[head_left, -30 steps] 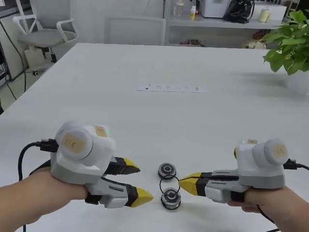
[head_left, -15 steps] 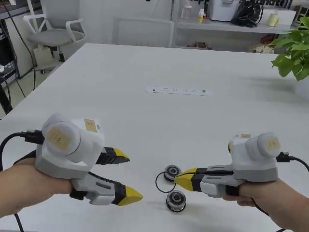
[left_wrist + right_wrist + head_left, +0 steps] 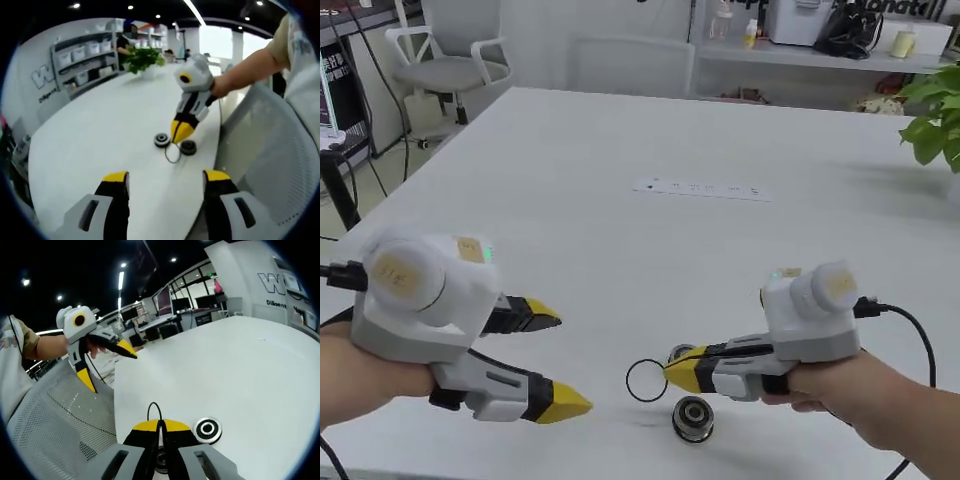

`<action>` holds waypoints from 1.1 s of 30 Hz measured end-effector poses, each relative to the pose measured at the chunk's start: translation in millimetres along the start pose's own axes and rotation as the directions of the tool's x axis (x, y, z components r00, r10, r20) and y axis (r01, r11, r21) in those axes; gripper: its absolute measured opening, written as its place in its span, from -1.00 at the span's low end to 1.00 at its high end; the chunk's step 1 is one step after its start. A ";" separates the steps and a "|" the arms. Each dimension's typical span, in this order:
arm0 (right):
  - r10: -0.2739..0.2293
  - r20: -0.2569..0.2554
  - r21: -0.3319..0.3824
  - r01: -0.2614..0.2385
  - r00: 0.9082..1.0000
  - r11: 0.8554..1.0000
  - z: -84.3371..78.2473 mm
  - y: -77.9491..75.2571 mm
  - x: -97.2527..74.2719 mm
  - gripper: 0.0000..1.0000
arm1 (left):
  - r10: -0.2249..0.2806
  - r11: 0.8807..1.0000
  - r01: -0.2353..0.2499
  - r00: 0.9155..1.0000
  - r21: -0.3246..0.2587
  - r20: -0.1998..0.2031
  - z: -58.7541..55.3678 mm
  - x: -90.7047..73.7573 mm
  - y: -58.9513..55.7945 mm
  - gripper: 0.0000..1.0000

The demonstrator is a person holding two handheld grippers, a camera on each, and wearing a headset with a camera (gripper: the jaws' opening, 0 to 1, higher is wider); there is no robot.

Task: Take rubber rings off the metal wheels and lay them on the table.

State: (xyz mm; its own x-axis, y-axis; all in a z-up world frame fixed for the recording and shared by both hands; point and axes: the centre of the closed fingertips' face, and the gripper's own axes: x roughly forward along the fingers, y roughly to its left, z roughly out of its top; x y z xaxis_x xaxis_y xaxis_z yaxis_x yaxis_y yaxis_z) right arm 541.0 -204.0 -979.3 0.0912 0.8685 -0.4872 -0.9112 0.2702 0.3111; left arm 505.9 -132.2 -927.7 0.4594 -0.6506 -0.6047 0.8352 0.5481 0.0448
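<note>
A white table (image 3: 620, 240) spreads under me. Nearest, my left gripper (image 3: 560, 362) has its jaws wide apart, holding nothing. At its 3 o'clock, my right gripper (image 3: 670, 370) has its jaws pressed together on a black rubber ring (image 3: 628, 380), which loops out at 9 o'clock from the tips, off both wheels. 1 metal wheel (image 3: 693, 418) sits at 5 o'clock from those tips, and the other wheel (image 3: 680, 353) is just behind them at 12 o'clock. Farther off at 12 o'clock lies a power strip (image 3: 700, 190). Beyond it are a chair (image 3: 450, 60) at 10 o'clock and a plant (image 3: 935, 120) at 2 o'clock
</note>
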 end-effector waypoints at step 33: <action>-0.005 -0.148 -0.143 -0.017 0.989 0.990 -18.7 12.2 8.9 -0.49 | 0.016 0.999 -0.016 1.000 -0.052 -0.012 -14.2 -12.1 2.4 0.24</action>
State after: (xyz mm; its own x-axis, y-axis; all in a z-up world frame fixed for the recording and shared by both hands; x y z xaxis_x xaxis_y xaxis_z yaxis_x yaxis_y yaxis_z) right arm 523.2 -200.8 -995.1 0.0350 0.7963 -0.6039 -0.9607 0.1934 0.1992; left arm 498.0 -115.6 -931.5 0.4688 -0.6359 -0.6131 0.8109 0.5851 0.0132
